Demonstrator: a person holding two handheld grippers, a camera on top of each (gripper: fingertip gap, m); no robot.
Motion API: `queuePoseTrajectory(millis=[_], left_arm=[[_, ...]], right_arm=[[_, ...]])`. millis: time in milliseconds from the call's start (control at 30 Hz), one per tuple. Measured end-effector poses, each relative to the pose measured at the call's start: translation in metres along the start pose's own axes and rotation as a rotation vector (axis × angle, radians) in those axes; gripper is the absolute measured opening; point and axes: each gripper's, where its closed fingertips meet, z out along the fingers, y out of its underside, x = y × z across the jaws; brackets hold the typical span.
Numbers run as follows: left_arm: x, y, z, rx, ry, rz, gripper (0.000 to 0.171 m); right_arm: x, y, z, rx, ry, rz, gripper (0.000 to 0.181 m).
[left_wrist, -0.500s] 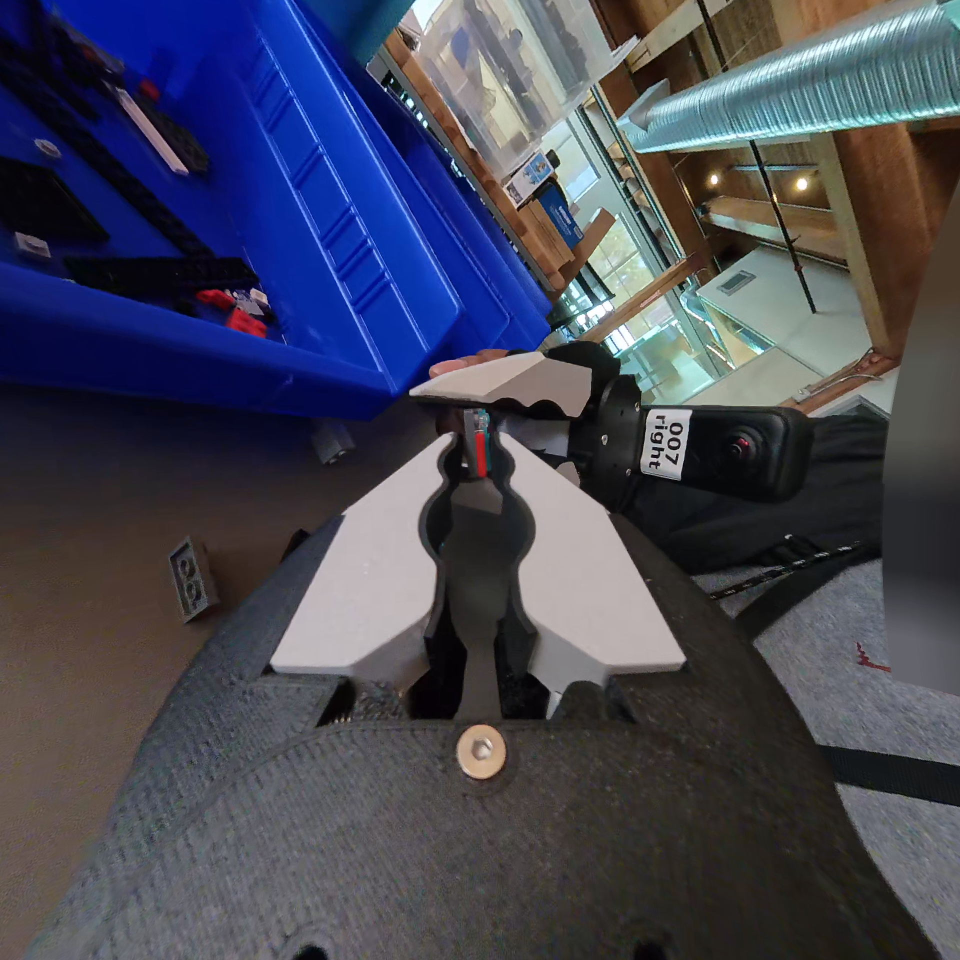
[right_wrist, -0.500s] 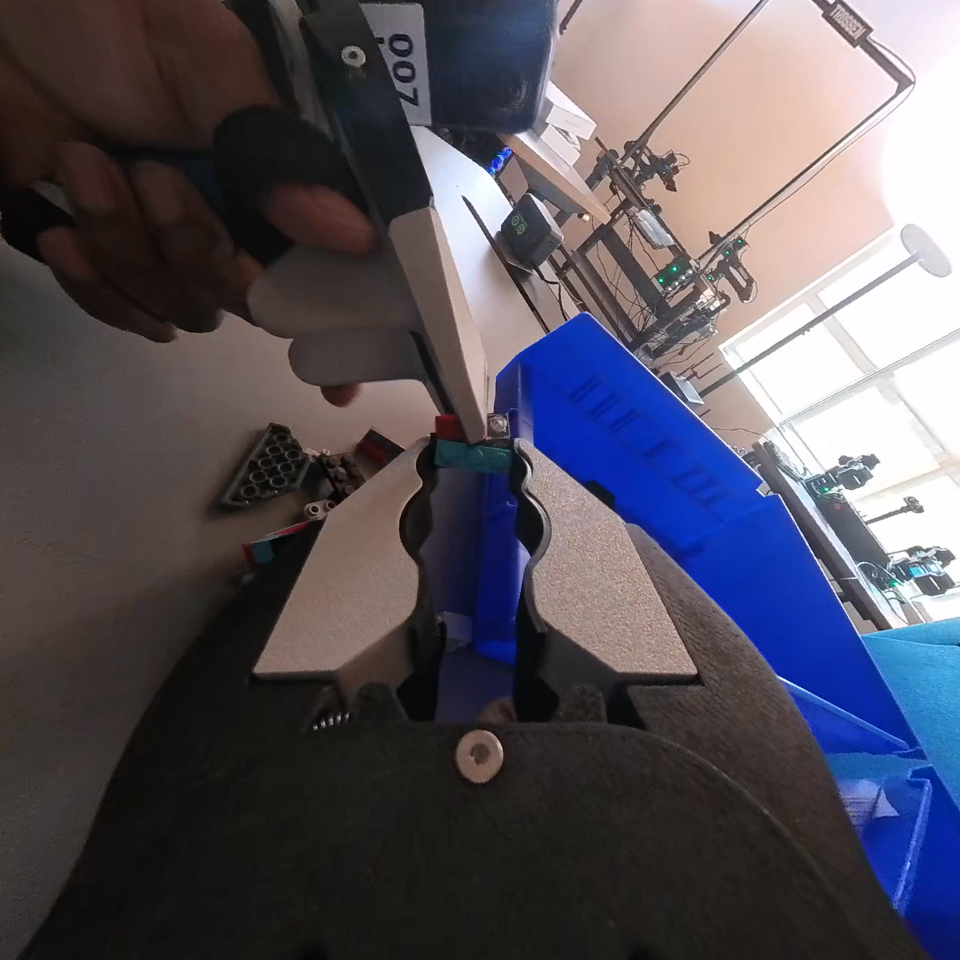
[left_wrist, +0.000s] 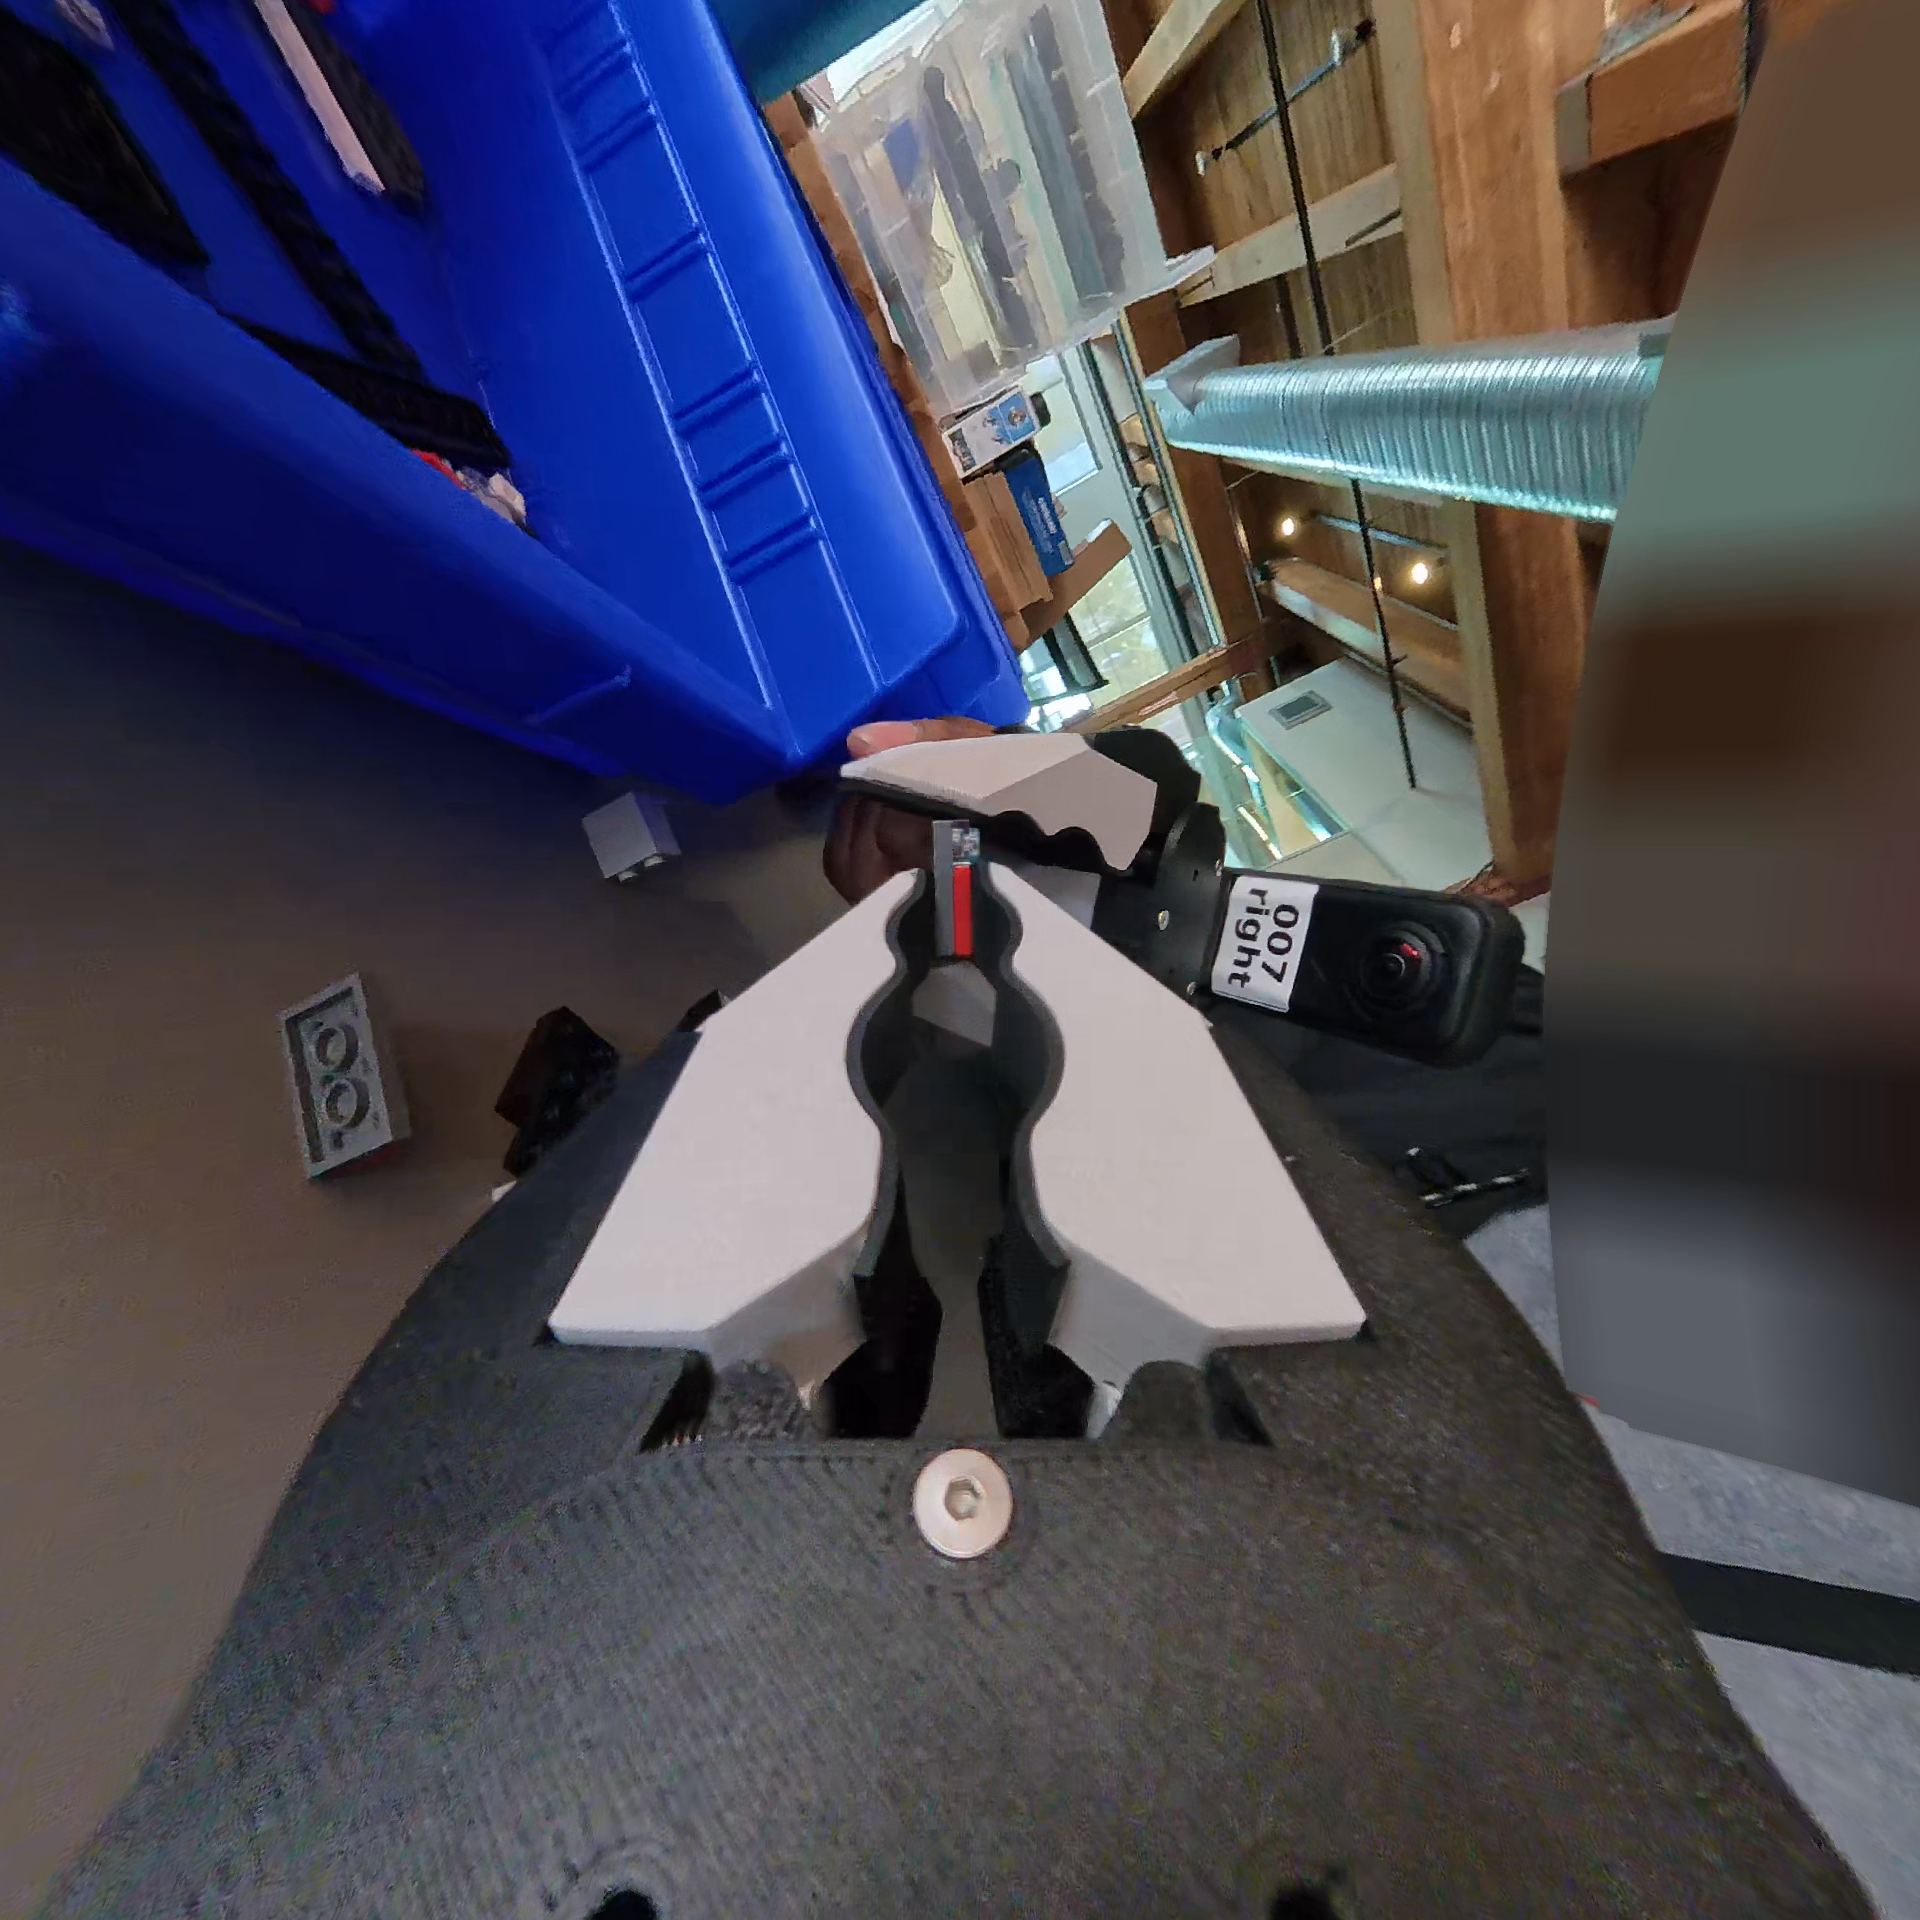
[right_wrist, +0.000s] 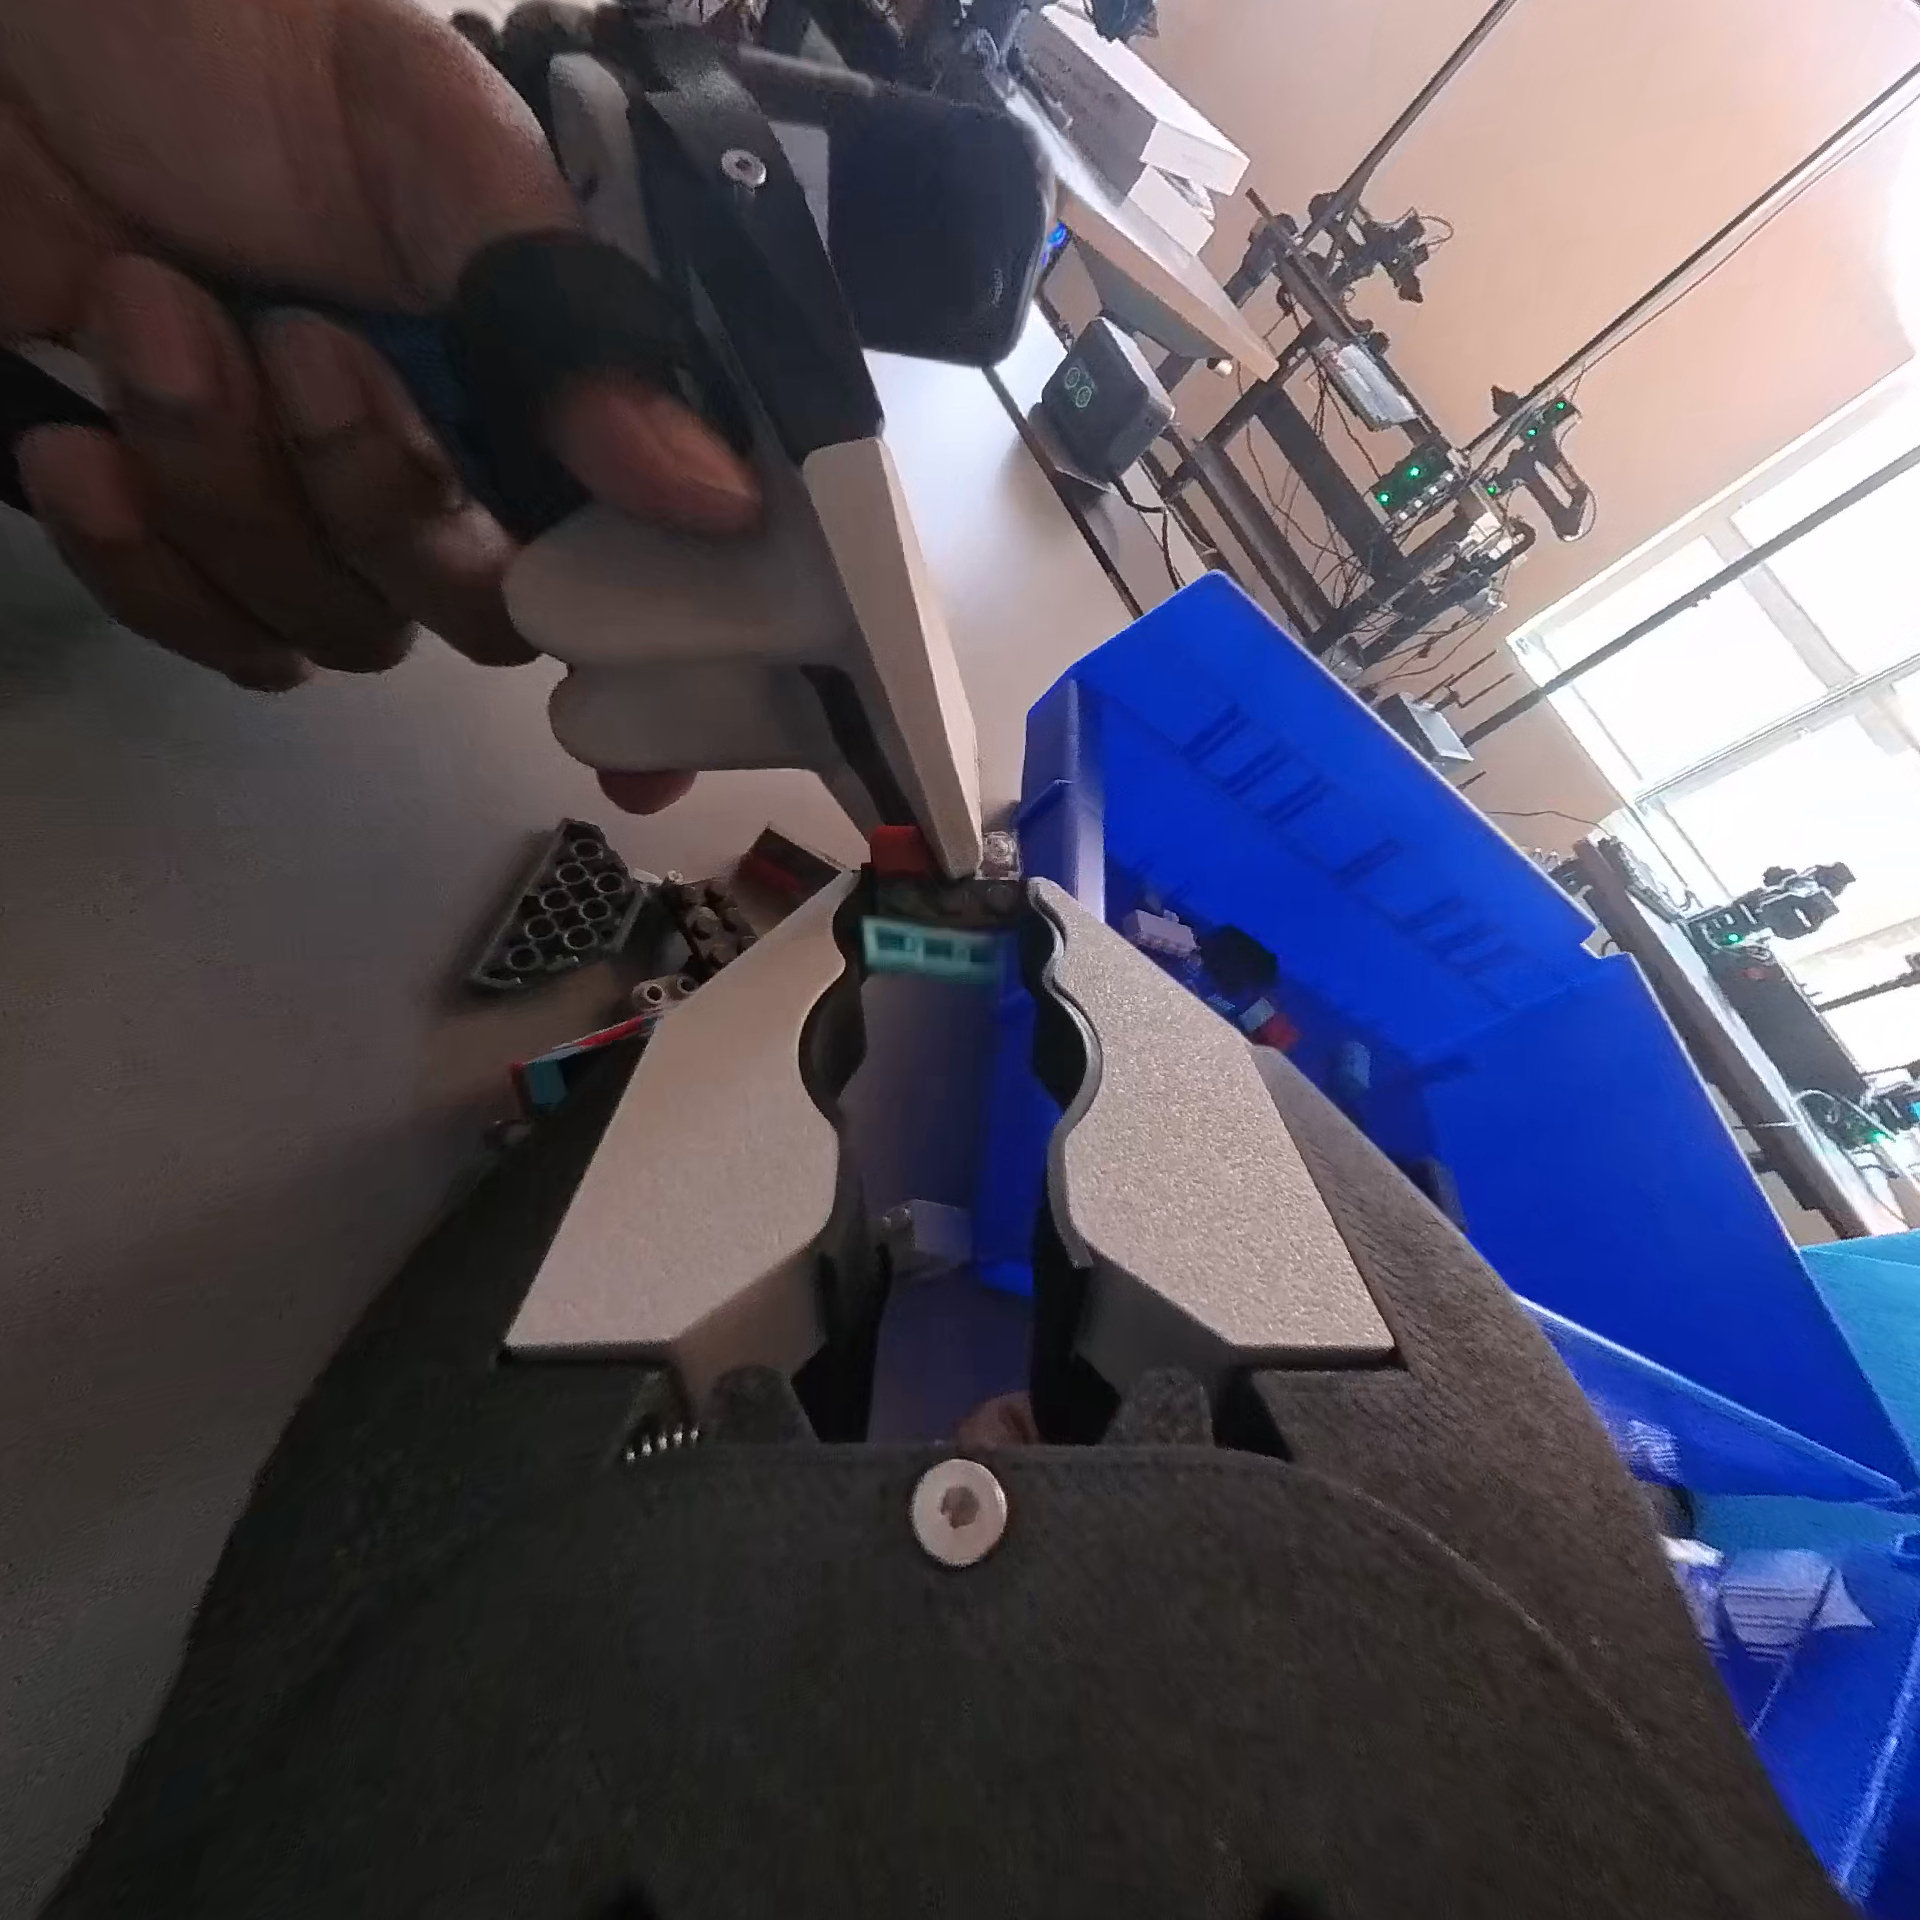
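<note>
At frame centre, the left hand-held gripper (left_wrist: 956, 883) pinches a thin red plate (left_wrist: 962, 914) while the right hand-held gripper (right_wrist: 940, 914) clamps the teal brick (right_wrist: 925, 948) beneath; light, rigid, slippery, best gripped by flat edges.

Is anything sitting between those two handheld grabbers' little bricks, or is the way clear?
Nothing visible stands between them. The left gripper, shut on a thin red piece, has its tips right against the top of the teal plate clamped in the right gripper. The loose bricks lie off to the side.
</note>
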Motion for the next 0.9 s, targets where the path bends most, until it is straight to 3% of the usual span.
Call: queuePoseTrajectory(millis=[333,467,600,767,900], left_arm=[[-0.002,-0.015,-0.010,0.058,-0.044,0.068,0.007],[-0.012,-0.025,-0.021,0.063,-0.144,0.154,0.007],[-0.027,-0.029,-0.030,0.024,-0.288,0.264,0.006],[-0.029,-0.038,-0.038,0.048,-0.331,0.311,0.007],[-0.028,-0.043,-0.042,0.065,-0.336,0.322,0.007]], right_arm=[[0.004,0.004,-0.004,-0.009,-0.028,0.046,0.027],[0.000,0.001,-0.012,-0.010,-0.093,0.126,0.028],[-0.023,0.023,-0.005,-0.151,-0.213,0.288,0.026],[-0.011,0.042,0.000,-0.301,-0.119,0.364,0.024],[-0.021,0.066,0.005,-0.450,-0.147,0.452,0.019]])
